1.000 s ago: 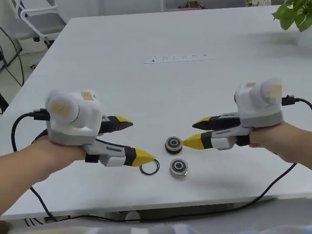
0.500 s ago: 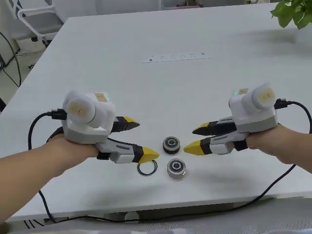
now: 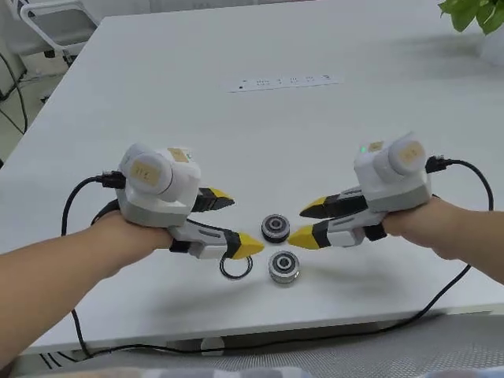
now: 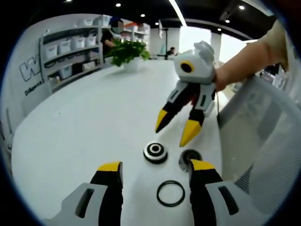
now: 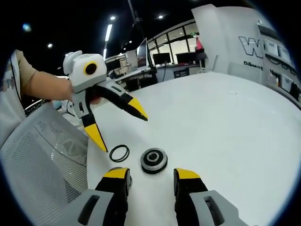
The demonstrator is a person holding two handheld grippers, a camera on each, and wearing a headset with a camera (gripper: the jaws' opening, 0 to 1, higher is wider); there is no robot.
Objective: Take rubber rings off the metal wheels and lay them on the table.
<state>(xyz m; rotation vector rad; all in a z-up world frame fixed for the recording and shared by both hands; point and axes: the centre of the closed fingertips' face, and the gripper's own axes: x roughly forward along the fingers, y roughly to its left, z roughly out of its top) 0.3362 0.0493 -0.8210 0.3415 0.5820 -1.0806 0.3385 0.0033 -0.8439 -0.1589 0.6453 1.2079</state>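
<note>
White desk (image 3: 331, 142), open office.

- Loose ring (image 3: 236, 267): flat on the desk, just under the left gripper (image 3: 246, 224) tip.
- Far wheel (image 3: 276, 227): at the right gripper (image 3: 296, 224) tips.
- Near wheel (image 3: 284, 266): just below them.
- Grippers: both spread, empty.
- Handling: rings likely light and stretchy, so pinch at the rim. Wheels likely heavy and slick.

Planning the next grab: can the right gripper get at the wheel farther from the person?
Probably yes. The right gripper is open, its tips just beside the far wheel, nothing between them; the rubber ring and left gripper lie on its other side.
</note>
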